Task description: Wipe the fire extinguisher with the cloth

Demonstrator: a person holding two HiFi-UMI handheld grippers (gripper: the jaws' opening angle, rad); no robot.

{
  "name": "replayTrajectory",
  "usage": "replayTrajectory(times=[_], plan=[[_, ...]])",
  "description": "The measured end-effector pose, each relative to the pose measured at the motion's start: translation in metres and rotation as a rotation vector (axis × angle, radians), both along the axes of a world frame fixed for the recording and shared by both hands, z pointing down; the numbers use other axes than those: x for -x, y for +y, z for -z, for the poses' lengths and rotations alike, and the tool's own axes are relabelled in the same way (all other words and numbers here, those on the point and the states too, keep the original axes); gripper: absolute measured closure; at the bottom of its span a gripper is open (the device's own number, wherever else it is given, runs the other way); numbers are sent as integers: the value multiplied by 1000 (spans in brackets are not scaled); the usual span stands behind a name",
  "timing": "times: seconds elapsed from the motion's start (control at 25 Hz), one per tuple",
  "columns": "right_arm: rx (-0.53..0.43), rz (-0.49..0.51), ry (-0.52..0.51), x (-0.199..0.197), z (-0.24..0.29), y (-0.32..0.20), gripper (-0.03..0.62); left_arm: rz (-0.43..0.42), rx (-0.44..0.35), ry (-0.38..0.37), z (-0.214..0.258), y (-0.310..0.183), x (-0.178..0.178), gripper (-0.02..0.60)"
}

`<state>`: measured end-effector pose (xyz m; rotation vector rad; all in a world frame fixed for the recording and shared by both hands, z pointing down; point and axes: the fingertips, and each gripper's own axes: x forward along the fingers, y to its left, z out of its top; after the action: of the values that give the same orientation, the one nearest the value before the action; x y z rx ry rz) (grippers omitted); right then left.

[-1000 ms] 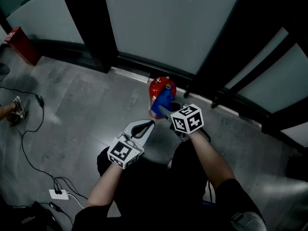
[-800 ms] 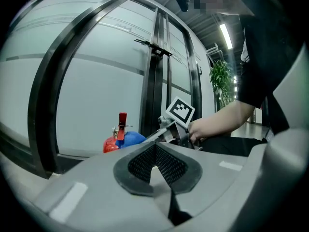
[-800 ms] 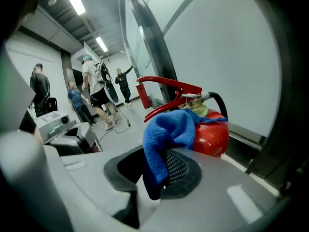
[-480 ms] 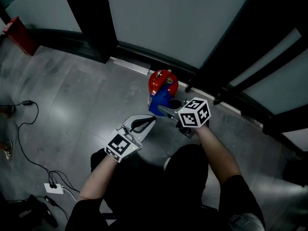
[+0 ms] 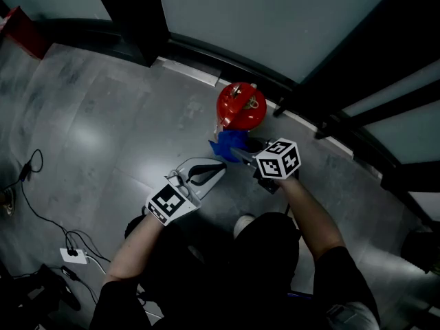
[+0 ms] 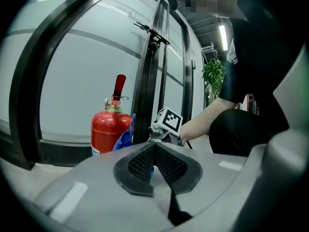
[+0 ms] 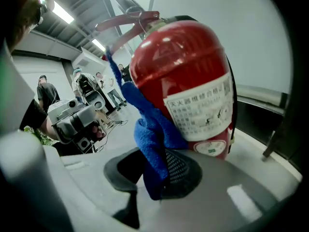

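Note:
A red fire extinguisher [image 5: 240, 106] stands upright on the grey floor by the glass wall; it also shows in the left gripper view [image 6: 109, 129] and fills the right gripper view [image 7: 186, 86]. A blue cloth [image 5: 227, 145] [image 7: 150, 139] is pinched in my right gripper [image 5: 238, 156] [image 7: 157, 175], which is shut on it and presses it against the extinguisher's near side. My left gripper [image 5: 212, 175] [image 6: 153, 166] hovers to the left of the right one, shut with nothing between its jaws, short of the extinguisher.
Dark window frames [image 5: 130, 19] and frosted glass panels [image 5: 275, 12] back the extinguisher. Cables and a white power strip [image 5: 71, 256] lie on the floor at lower left. A red box [image 5: 24, 29] sits at far upper left. People and equipment [image 7: 84, 93] stand behind.
The view has shifted so the extinguisher sits lower and more top-down. My right gripper with the cloth has slid down the extinguisher's near side. The left gripper stays alongside.

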<state>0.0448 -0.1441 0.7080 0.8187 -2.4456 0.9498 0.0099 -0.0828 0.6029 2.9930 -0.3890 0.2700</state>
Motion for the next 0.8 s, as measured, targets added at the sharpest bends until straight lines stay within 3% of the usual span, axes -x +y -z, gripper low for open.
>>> replayTrajectory(times=[0.16, 0.44, 0.8], plan=[[19, 14, 13, 2, -22, -1, 522, 5, 36, 35, -11, -2, -3, 575], [56, 15, 27, 1, -65, -1, 522, -17, 74, 10, -40, 14, -2, 574], [115, -3, 34, 7, -118, -3, 522, 28, 140, -9, -62, 18, 23, 575]])
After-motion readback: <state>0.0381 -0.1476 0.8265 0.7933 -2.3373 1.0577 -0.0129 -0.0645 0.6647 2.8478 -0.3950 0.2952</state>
